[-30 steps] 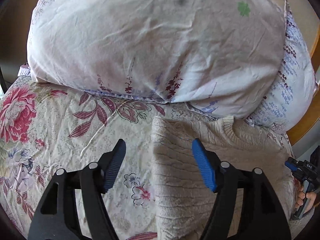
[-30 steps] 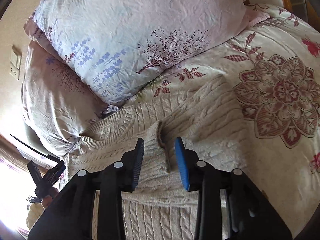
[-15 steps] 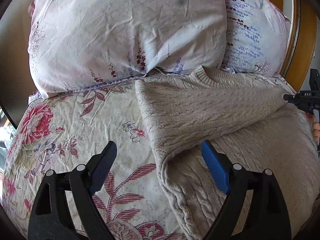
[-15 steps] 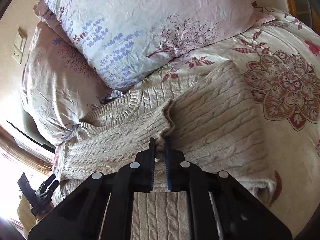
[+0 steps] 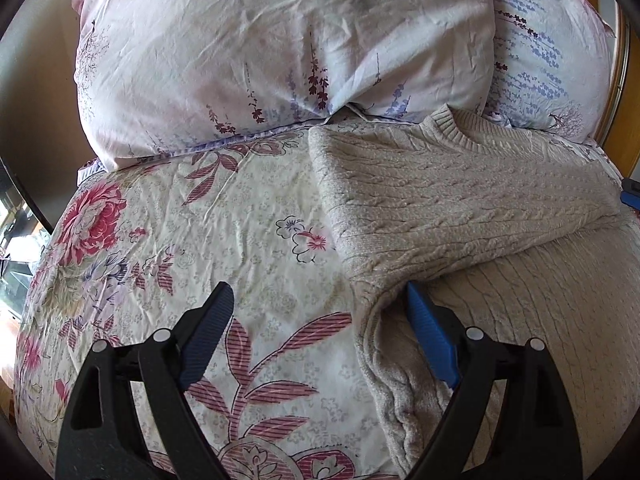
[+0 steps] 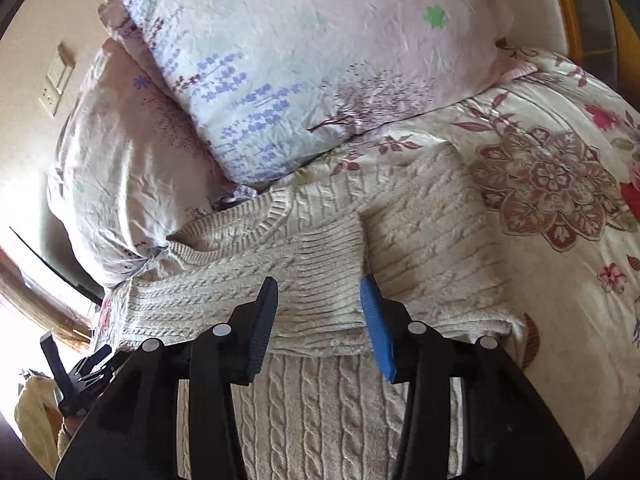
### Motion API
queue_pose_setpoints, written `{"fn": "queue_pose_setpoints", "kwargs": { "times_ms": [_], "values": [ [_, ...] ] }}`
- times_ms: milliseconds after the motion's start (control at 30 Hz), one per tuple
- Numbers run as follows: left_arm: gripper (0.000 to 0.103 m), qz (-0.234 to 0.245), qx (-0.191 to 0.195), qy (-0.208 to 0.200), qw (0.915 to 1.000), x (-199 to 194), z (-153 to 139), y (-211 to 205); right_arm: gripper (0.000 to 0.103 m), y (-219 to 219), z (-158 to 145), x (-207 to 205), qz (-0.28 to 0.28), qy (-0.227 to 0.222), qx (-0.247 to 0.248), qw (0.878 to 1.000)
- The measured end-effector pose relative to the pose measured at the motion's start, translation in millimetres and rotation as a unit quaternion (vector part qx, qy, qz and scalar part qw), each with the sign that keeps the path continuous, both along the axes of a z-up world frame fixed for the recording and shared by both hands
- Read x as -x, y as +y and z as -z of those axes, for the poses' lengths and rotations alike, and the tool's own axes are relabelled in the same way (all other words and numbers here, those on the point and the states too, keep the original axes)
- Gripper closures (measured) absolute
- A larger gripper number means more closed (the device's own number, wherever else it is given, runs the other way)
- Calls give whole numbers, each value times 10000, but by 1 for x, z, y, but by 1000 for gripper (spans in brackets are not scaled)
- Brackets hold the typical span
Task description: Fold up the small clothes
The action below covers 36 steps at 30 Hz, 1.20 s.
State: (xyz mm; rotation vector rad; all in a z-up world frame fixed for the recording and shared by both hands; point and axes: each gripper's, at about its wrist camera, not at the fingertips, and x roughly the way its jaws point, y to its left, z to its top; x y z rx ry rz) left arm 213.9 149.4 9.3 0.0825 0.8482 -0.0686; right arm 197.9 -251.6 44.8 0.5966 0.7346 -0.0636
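Observation:
A beige cable-knit sweater lies on the flowered bedspread, collar toward the pillows, one sleeve folded across its body. My left gripper stands wide open at the sweater's left edge. That edge lies between the jaws, unpressed, and the blue fingertip rests at the sleeve fold. In the right wrist view, the sweater has a ribbed sleeve cuff lying flat over the chest. My right gripper hovers just behind the cuff, jaws opening and not pressing on the knit between them.
Two flowered pillows are stacked right behind the collar. A wooden headboard curves along the right. A wall switch shows at the left. Bare bedspread lies right of the sweater. The left gripper with a hand appears at lower left.
My right gripper closed on the sleeve cuff, then opened, leaving the cuff flat across the chest. My left gripper widened and drew back along the sweater's left side.

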Motion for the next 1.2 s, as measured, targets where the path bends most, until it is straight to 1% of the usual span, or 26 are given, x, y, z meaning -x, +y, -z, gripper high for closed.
{"fn": "queue_pose_setpoints", "kwargs": {
  "times_ms": [67,100,133,167,233,267,333,367,400,467,533,600,633,700,767,800,867,933,1000,1033,1100,1133,1200],
  "values": [
    [17,-232,11,130,9996,-5,3,5,58,7,4,-8,-278,13,-192,9994],
    [17,-333,126,224,9991,-7,6,11,58,10,8,-12,-379,66,-266,9989],
    [16,-440,279,323,9981,-10,8,16,53,12,13,-16,-397,212,-312,9985],
    [15,-488,424,356,9973,-10,9,20,52,11,21,-20,-367,378,-420,9977],
    [14,-527,345,355,9974,-10,9,20,53,5,28,-18,-294,262,-740,9965],
    [11,-552,252,350,9975,-10,9,18,53,2,28,-17,-285,274,-898,9952],
    [9,-576,174,312,9977,-7,8,17,52,-6,24,-6,-154,276,-1118,9932],
    [9,-533,210,304,9979,-3,6,17,46,-11,19,2,-53,271,-1056,9940],
    [9,-487,250,271,9981,2,3,18,40,-15,12,13,59,216,-890,9958],
    [5,-396,275,155,9987,18,-3,18,24,-27,-2,41,370,-4,-405,9985],
    [2,-308,328,18,9990,35,-9,19,22,-39,-10,68,624,-130,38,9980],
    [2,-196,462,-44,9987,53,-12,19,22,-47,-13,88,791,-61,389,9961],
    [2,-150,544,-58,9984,62,-13,19,23,-49,-13,97,838,-19,542,9950],
    [2,-73,787,-64,9968,80,-12,19,29,-48,-9,111,823,104,817,9932],
    [3,51,1175,-24,9931,96,-9,19,38,-45,-2,121,717,264,929,9927],
    [3,115,1381,9,9903,103,-6,19,41,-46,2,124,660,310,881,9934],
    [10,188,1742,57,9845,115,-3,20,52,-49,10,126,638,370,726,9946],
    [16,211,2095,148,9775,124,0,20,58,-56,14,126,831,433,578,9939],
    [20,193,2318,216,9723,134,3,21,59,-57,16,126,777,460,381,9952],
    [20,203,2359,227,9713,140,4,21,59,-54,15,128,678,455,394,9959],
    [20,232,2367,178,9711,153,4,20,59,-48,14,128,635,542,633,9945],
    [20,275,2390,171,9705,157,4,20,59,-49,14,128,664,508,609,9946],
    [20,353,2451,162,9687,164,4,18,59,-58,13,125,733,347,338,9961]
  ]
}}
